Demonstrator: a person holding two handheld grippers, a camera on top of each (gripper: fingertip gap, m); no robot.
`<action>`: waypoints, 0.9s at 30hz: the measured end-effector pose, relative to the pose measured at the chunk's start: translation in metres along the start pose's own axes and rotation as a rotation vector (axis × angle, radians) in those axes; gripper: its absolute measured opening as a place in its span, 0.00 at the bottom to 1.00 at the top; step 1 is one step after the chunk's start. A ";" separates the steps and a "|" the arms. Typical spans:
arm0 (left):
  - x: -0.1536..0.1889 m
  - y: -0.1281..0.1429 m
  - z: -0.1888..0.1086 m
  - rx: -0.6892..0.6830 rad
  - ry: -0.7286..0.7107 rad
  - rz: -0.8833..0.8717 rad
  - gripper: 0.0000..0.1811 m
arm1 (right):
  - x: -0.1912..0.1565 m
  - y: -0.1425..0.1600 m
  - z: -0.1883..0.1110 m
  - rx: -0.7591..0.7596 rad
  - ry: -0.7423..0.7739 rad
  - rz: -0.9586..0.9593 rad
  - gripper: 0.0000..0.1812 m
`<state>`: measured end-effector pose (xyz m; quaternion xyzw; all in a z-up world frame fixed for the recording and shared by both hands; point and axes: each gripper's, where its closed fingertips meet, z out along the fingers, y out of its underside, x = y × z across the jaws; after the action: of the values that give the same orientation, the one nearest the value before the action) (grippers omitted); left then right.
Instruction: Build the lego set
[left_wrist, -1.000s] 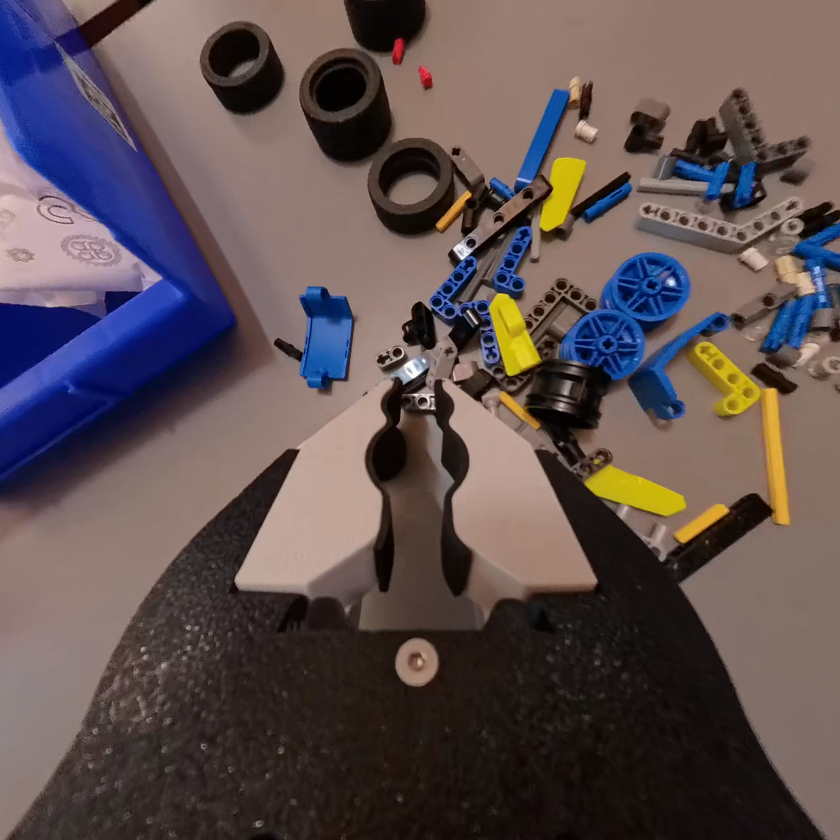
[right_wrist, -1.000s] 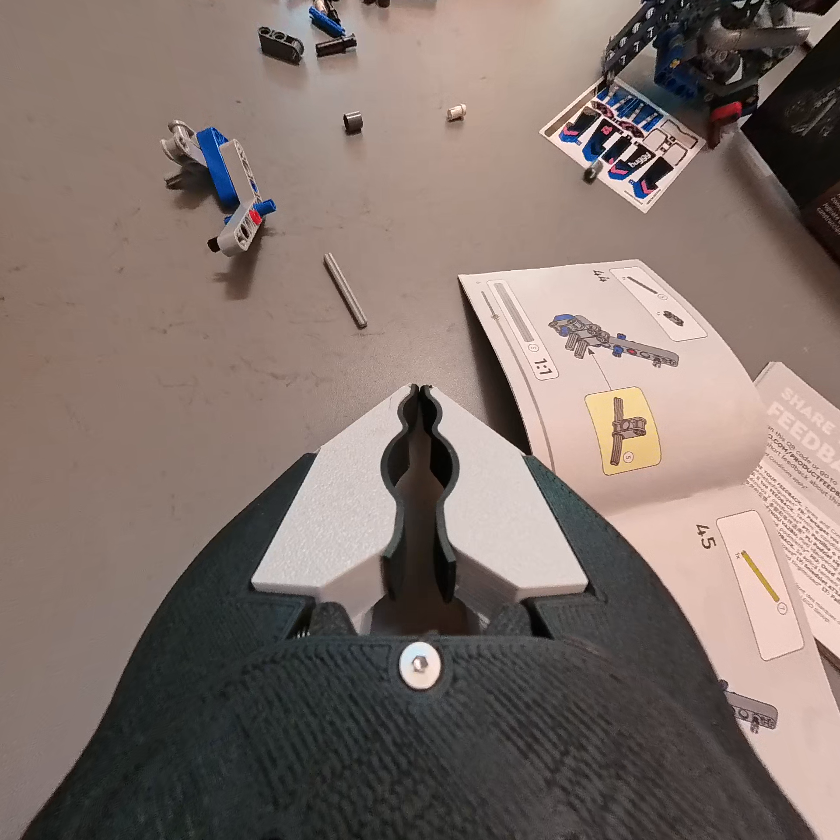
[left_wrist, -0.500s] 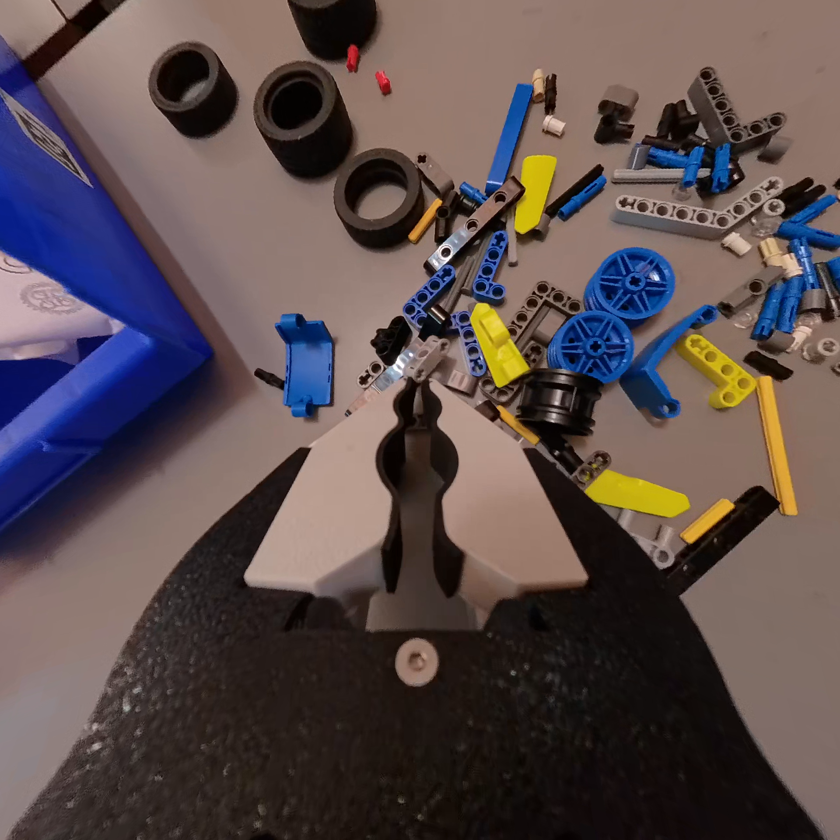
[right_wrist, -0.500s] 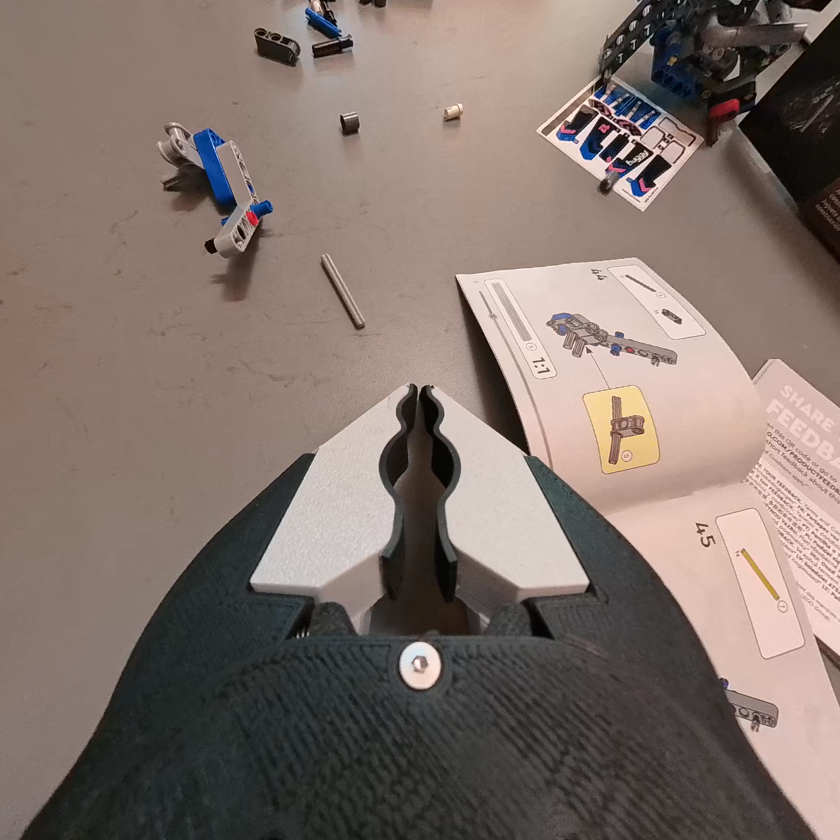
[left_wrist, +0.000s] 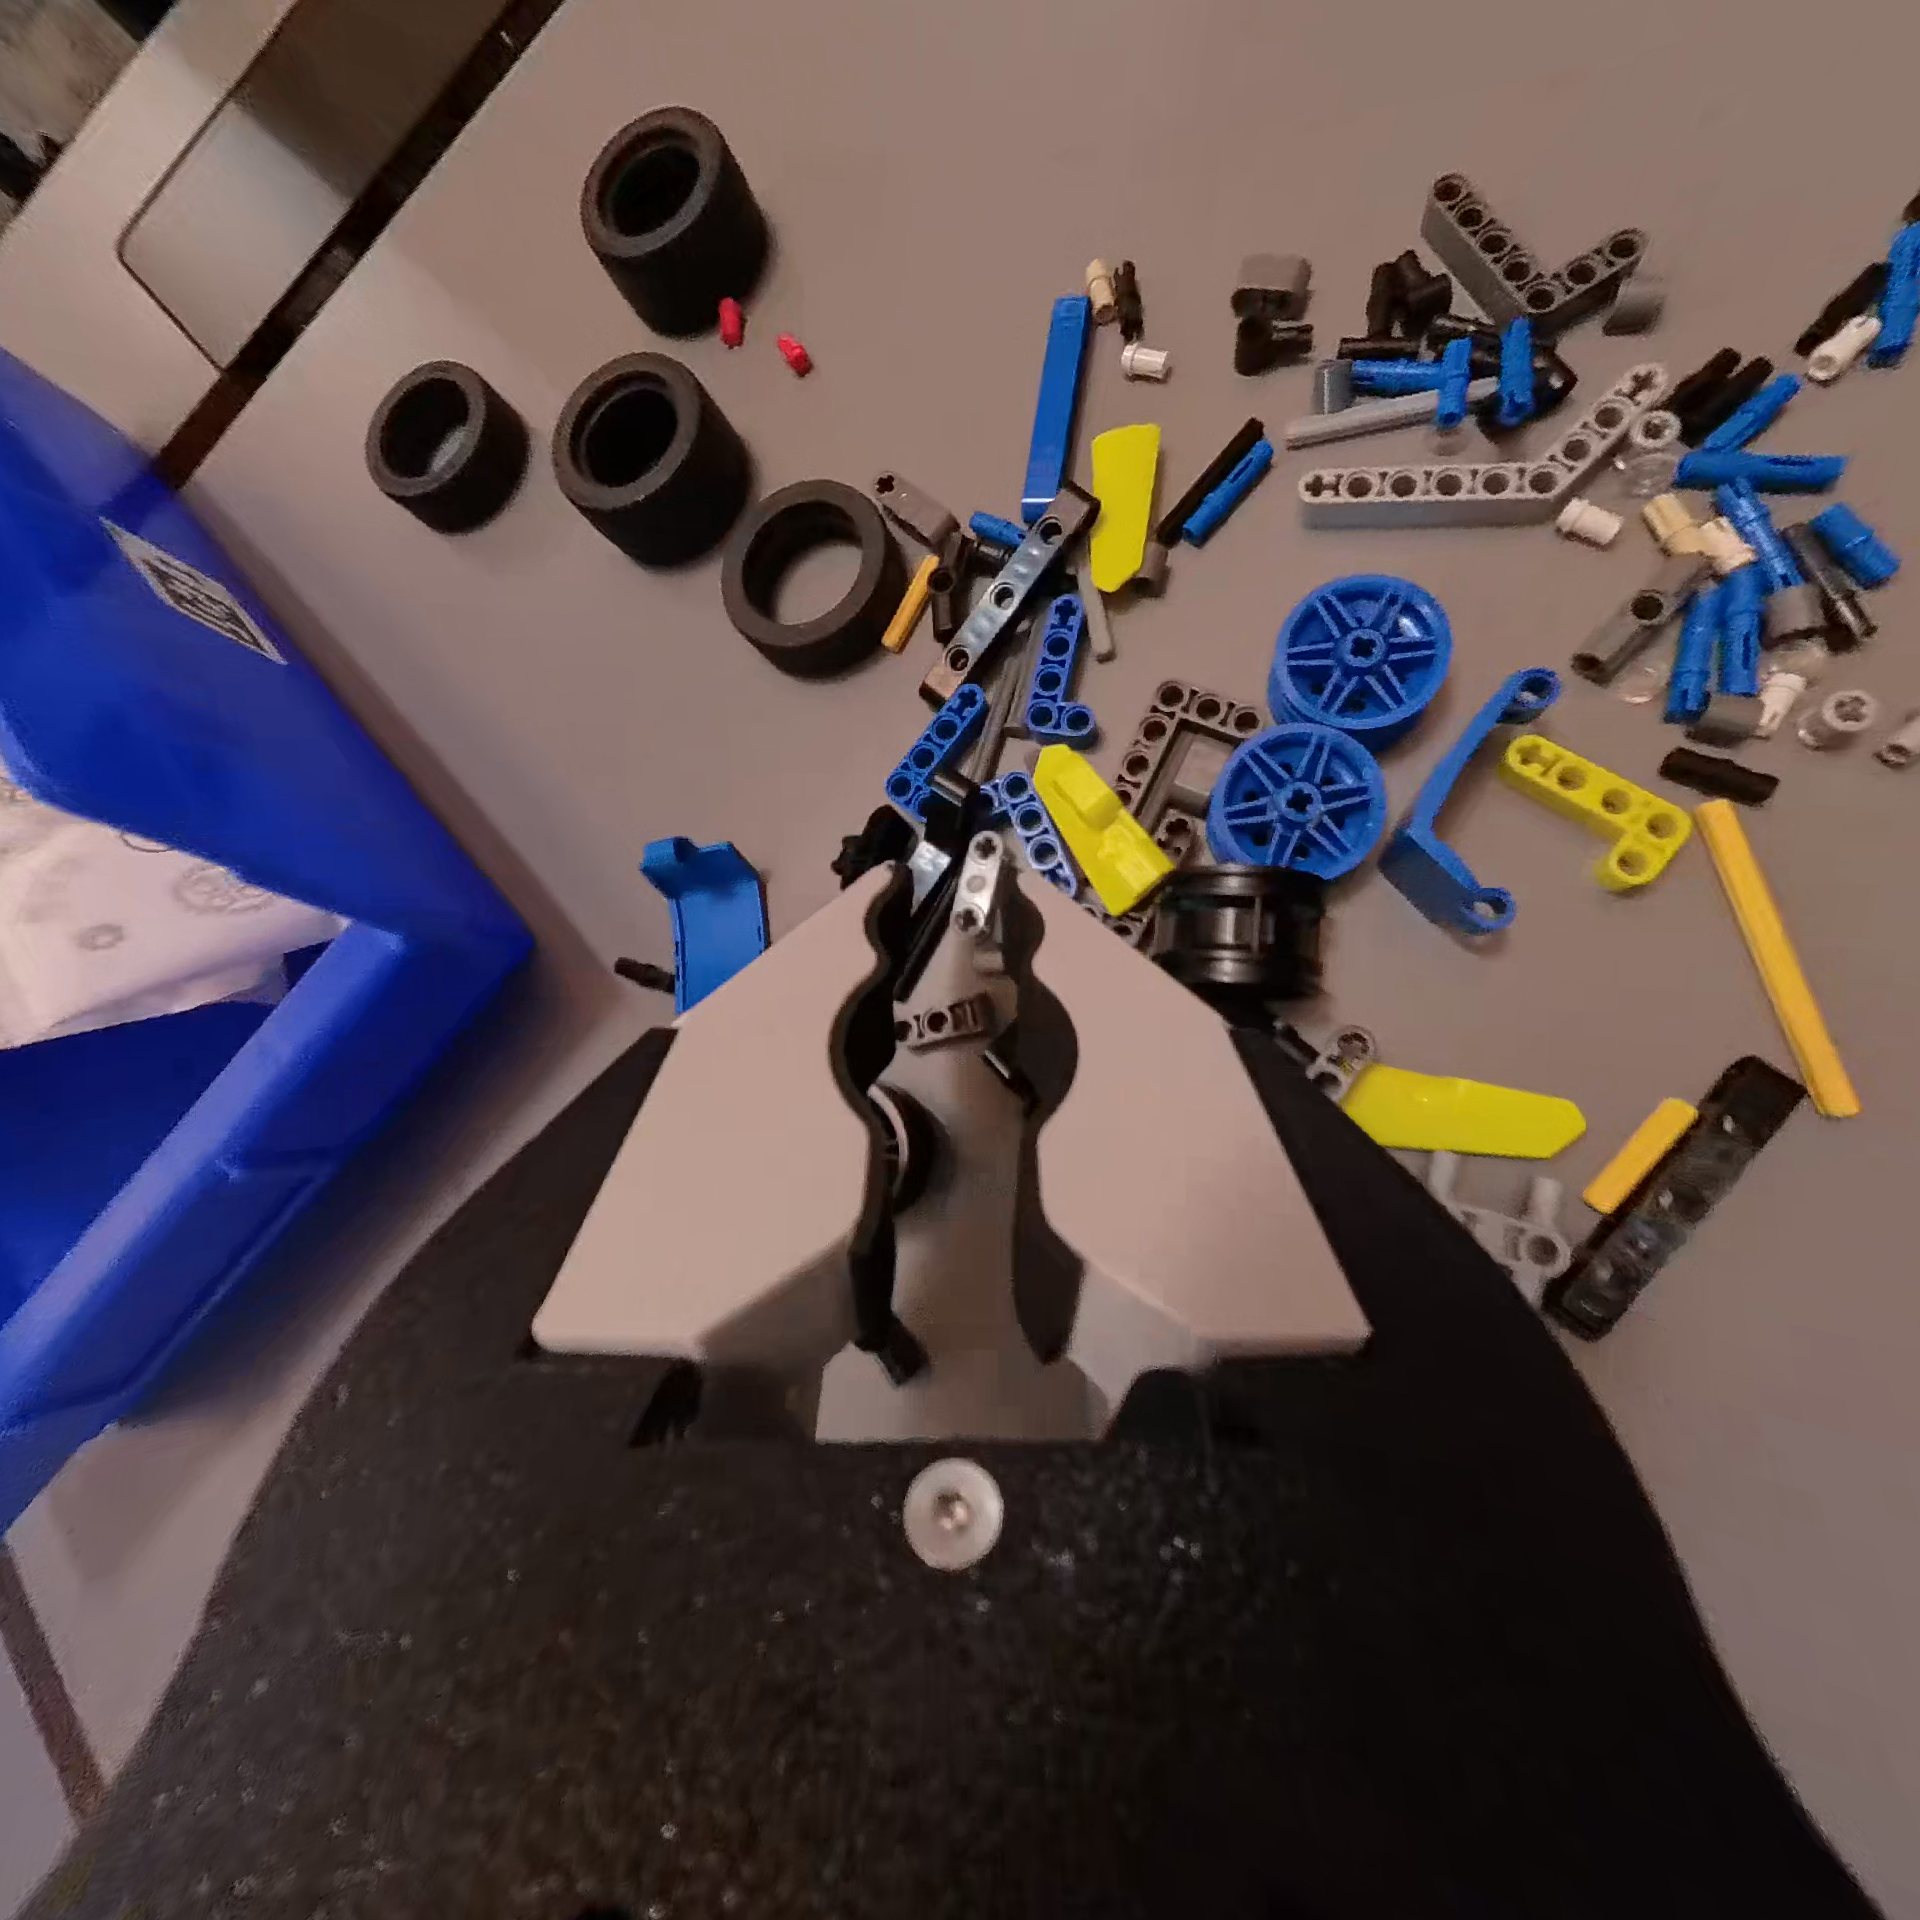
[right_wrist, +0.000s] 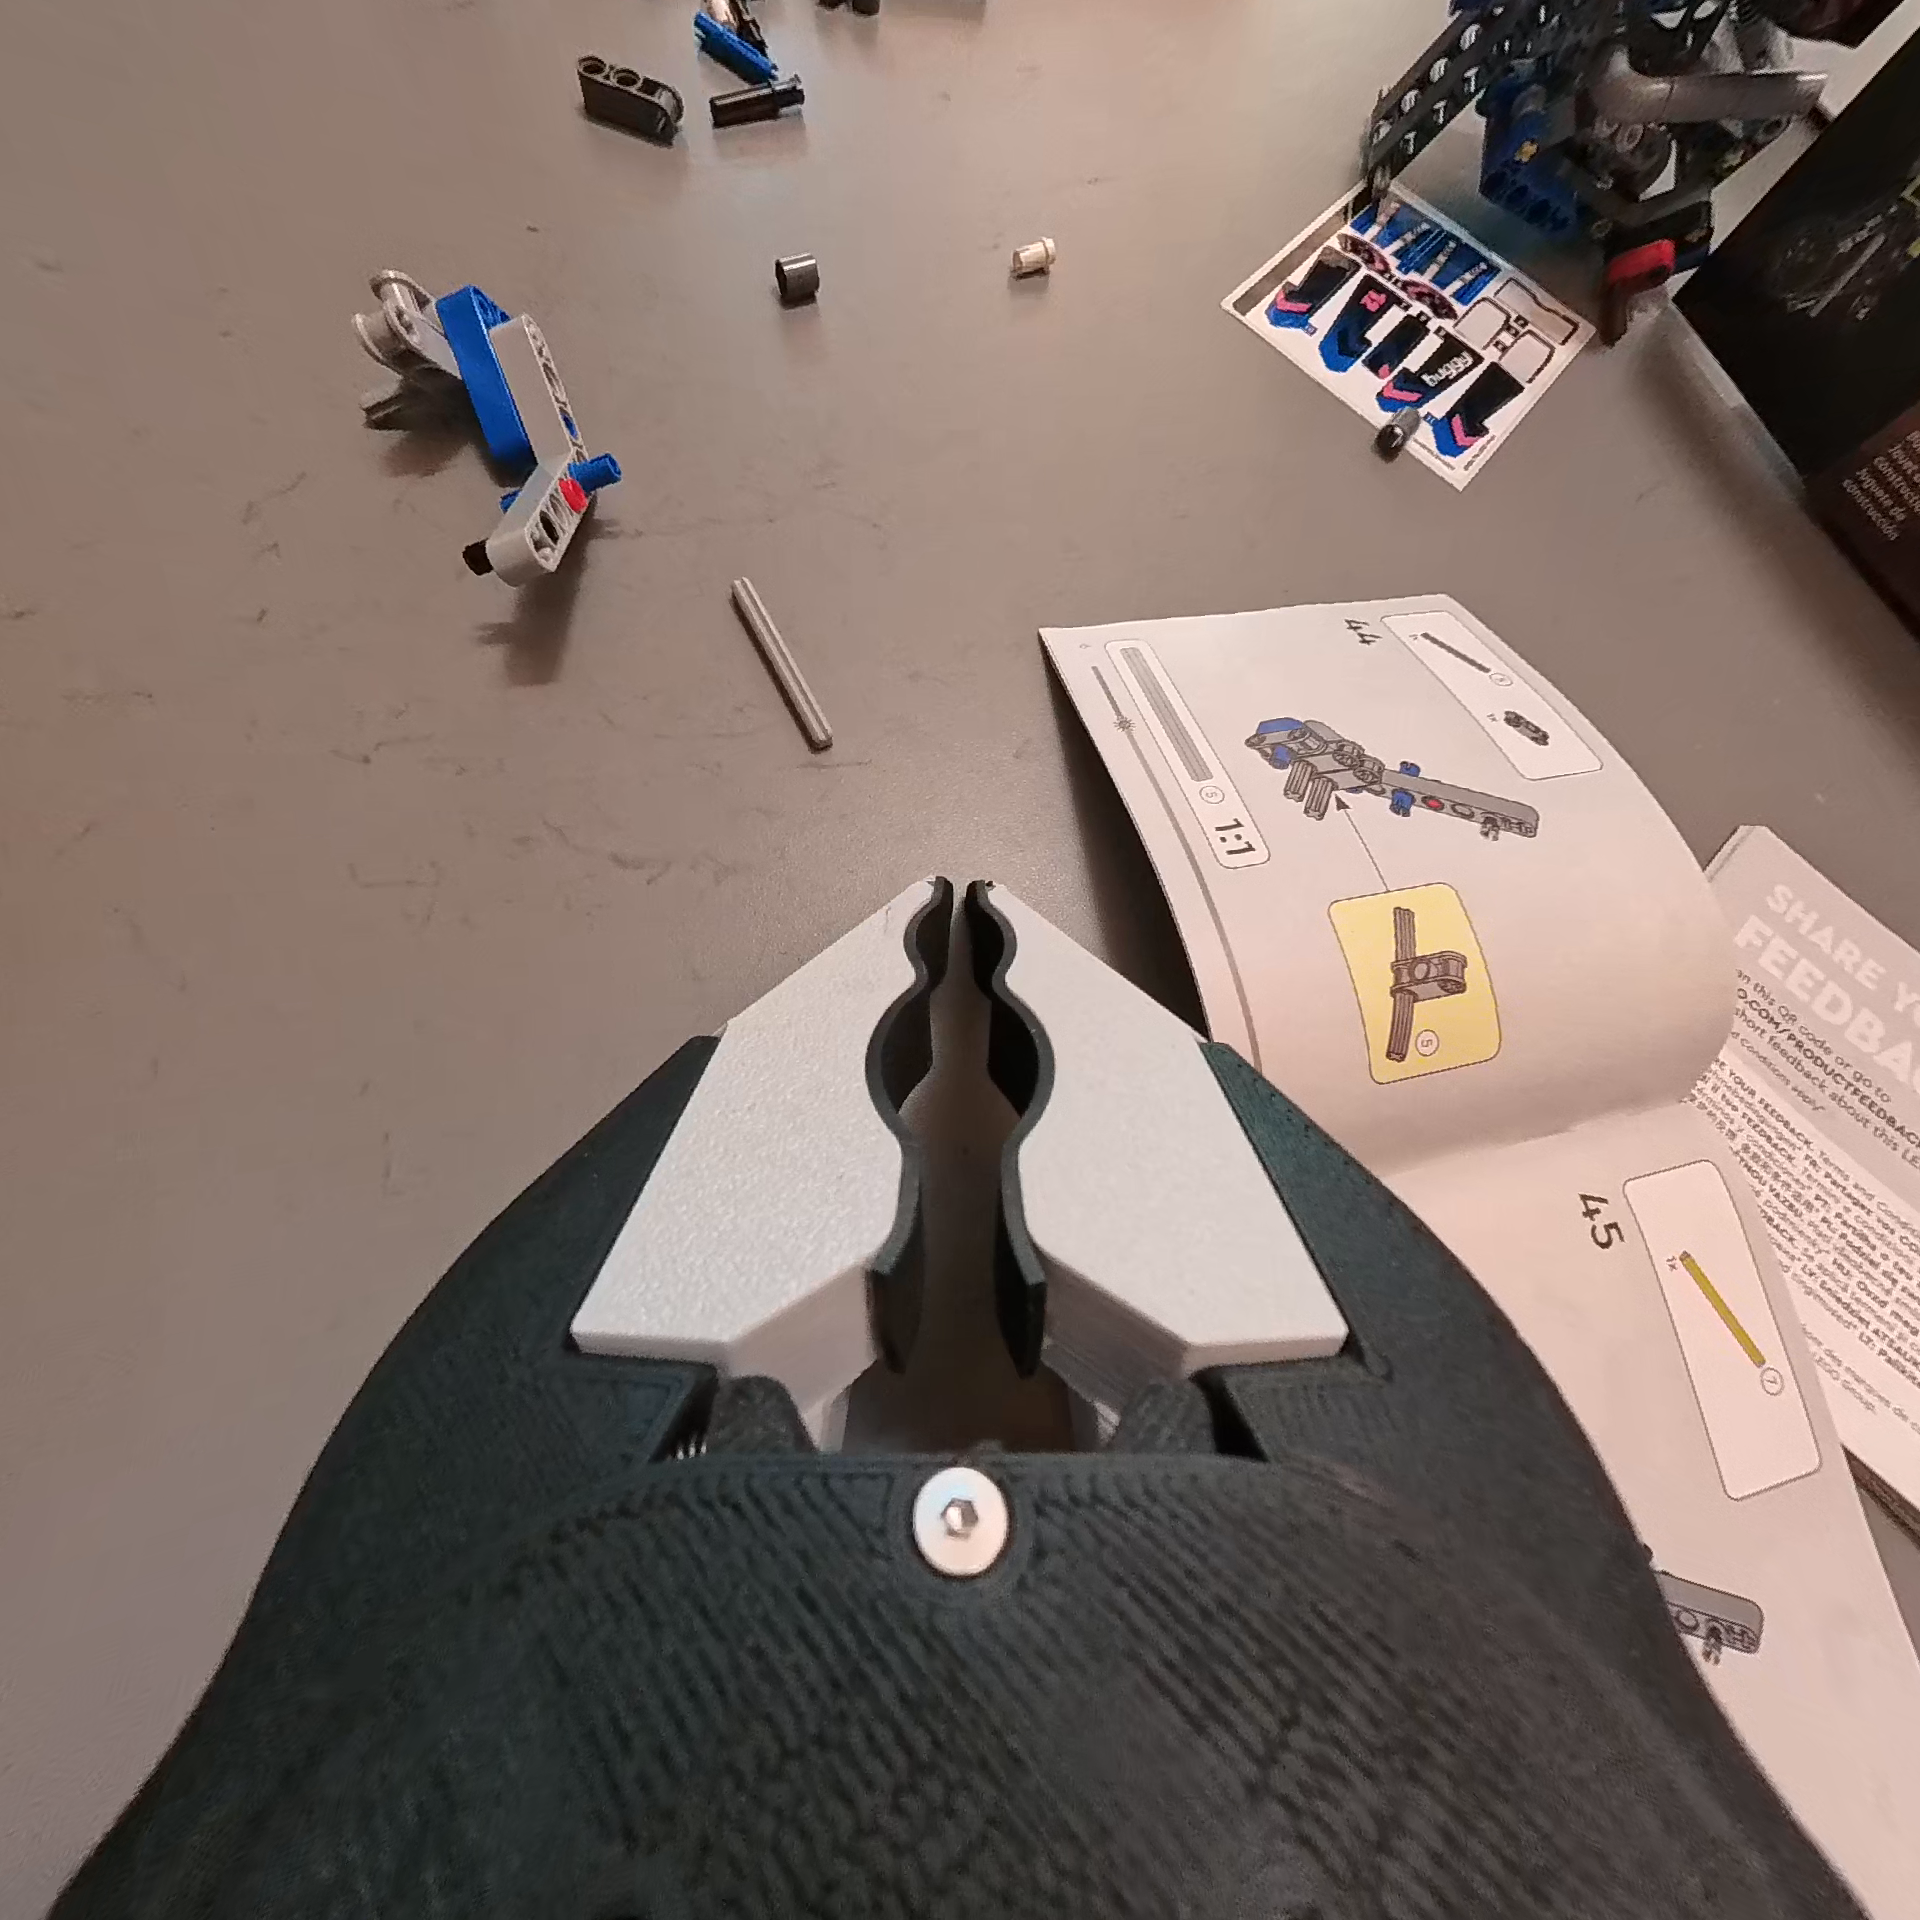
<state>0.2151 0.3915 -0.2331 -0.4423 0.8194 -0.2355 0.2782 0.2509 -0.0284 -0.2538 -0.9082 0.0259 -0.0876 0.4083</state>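
In the left wrist view, loose Lego parts lie in a pile (left_wrist: 1091, 727): blue, yellow, grey and black beams and pins. My left gripper (left_wrist: 956, 894) is at the pile's near edge with its jaws apart. A small grey connector (left_wrist: 979, 883) and a dark piece sit between the tips. My right gripper (right_wrist: 958, 885) hovers empty over bare table, its tips almost touching. A grey axle (right_wrist: 781, 665) lies ahead of it. A blue and grey sub-assembly (right_wrist: 488, 405) lies further left.
A blue bin (left_wrist: 208, 935) stands left of the pile, with several black tyres (left_wrist: 810, 577) and two blue wheels (left_wrist: 1299, 805) nearby. An open instruction booklet (right_wrist: 1455, 831) lies to the right gripper's right. A sticker sheet (right_wrist: 1403, 332), a partly built model (right_wrist: 1579, 104) and a dark box (right_wrist: 1849, 312) are at the far right. One gripper's finger ends stand about 45 cm off the other's. My right tips are roughly 5 cm from the grey axle (right_wrist: 781, 665).
My left gripper narrowed, then widened again and moved forward, so the grey connector now sits between its tips. The right gripper's tips parted by a thin slit and it barely moved.
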 end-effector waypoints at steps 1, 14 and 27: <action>-0.002 0.001 0.003 -0.014 0.007 -0.009 0.06 | 0.000 0.000 0.000 0.000 0.001 0.000 0.01; 0.007 0.010 0.015 -0.134 0.114 -0.038 0.06 | 0.000 0.000 0.000 0.000 0.005 -0.002 0.02; 0.000 -0.009 0.007 -0.077 0.015 -0.071 0.03 | 0.000 0.000 0.000 0.000 0.014 -0.015 0.01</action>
<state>0.2257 0.3858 -0.2327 -0.4797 0.8138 -0.2166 0.2462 0.2509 -0.0281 -0.2535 -0.9077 0.0219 -0.0970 0.4076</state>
